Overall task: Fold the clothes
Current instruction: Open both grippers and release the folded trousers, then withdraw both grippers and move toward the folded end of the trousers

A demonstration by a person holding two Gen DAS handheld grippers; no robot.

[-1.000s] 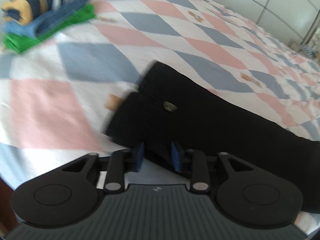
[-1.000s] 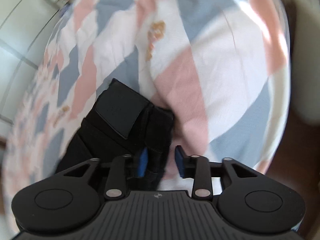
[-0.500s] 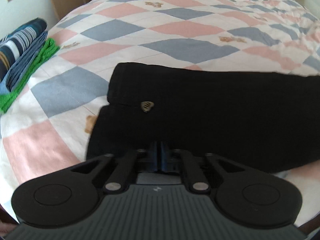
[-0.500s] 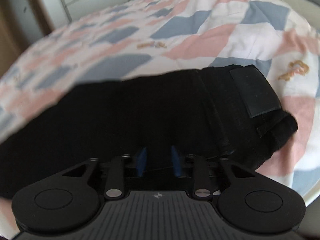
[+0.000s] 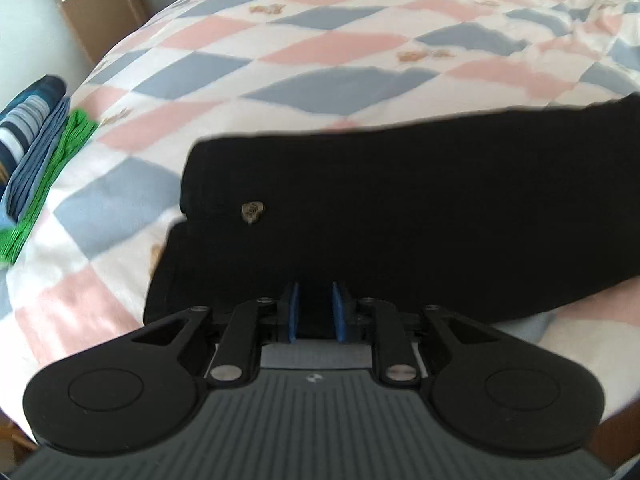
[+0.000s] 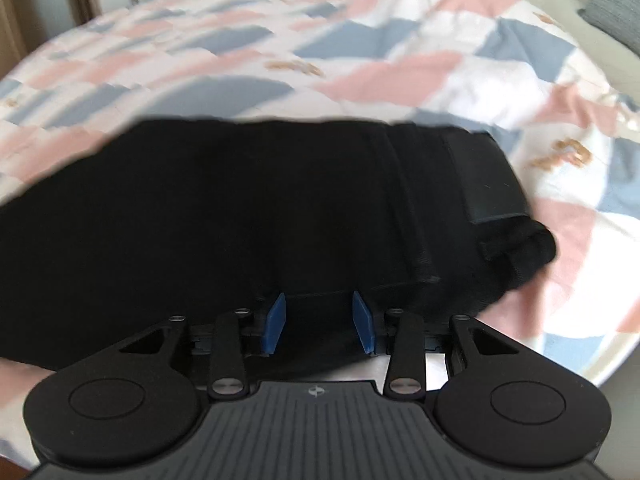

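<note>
Black trousers [image 5: 400, 208] lie folded lengthwise across the bed, with a metal button [image 5: 253, 213] near their left end. In the right wrist view the same trousers [image 6: 240, 208] show a back pocket [image 6: 488, 184] at their right end. My left gripper [image 5: 317, 312] is open at the garment's near edge, with black cloth showing in the narrow gap between its blue pads. My right gripper [image 6: 319, 328] is open wider, and its pads straddle the near edge of the cloth.
The quilt [image 5: 360, 60] has pink, blue and white diamonds. A stack of folded clothes [image 5: 36, 152], striped, blue and green, sits at the bed's left edge. A wooden door [image 5: 80, 4] is beyond it. The bed's near right edge [image 6: 580, 360] drops off.
My left gripper, shut half a second ago, has opened a little. My right gripper has opened wider. Both views have drawn closer to the trousers.
</note>
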